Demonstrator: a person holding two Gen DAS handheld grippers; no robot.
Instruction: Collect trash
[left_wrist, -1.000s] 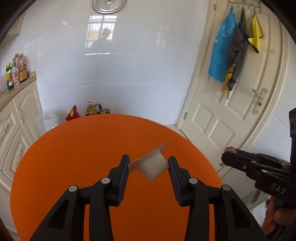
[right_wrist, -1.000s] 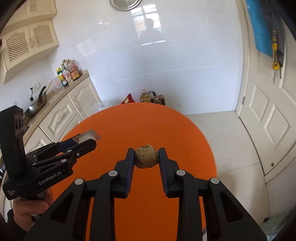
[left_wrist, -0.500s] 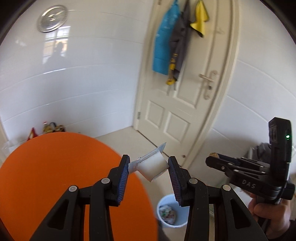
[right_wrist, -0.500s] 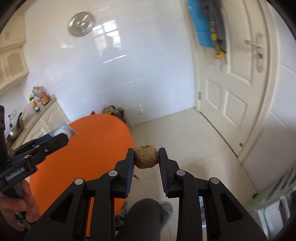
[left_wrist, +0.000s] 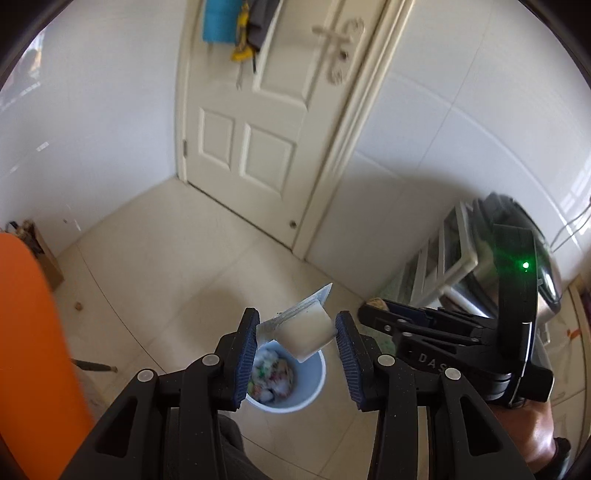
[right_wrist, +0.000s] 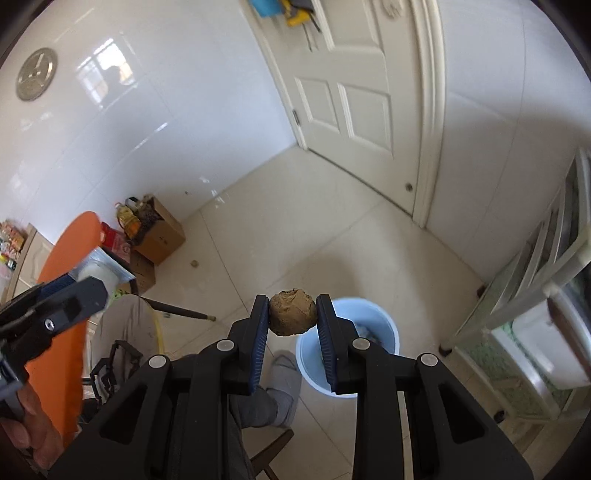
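Both pieces are lifted but not dropped: the left gripper (left_wrist: 295, 332) jaws clamp a small white plastic cup (left_wrist: 304, 334) and the right gripper (right_wrist: 291, 317) jaws clamp a brown crumpled ball (right_wrist: 292, 312), above the pale blue round bin (left_wrist: 317, 384) at lower centre.

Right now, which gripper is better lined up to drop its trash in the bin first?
Left, probably. In the left wrist view, the small white cup in the left gripper sits over the blue bin. The right gripper and its brown lump look nearer the rim.
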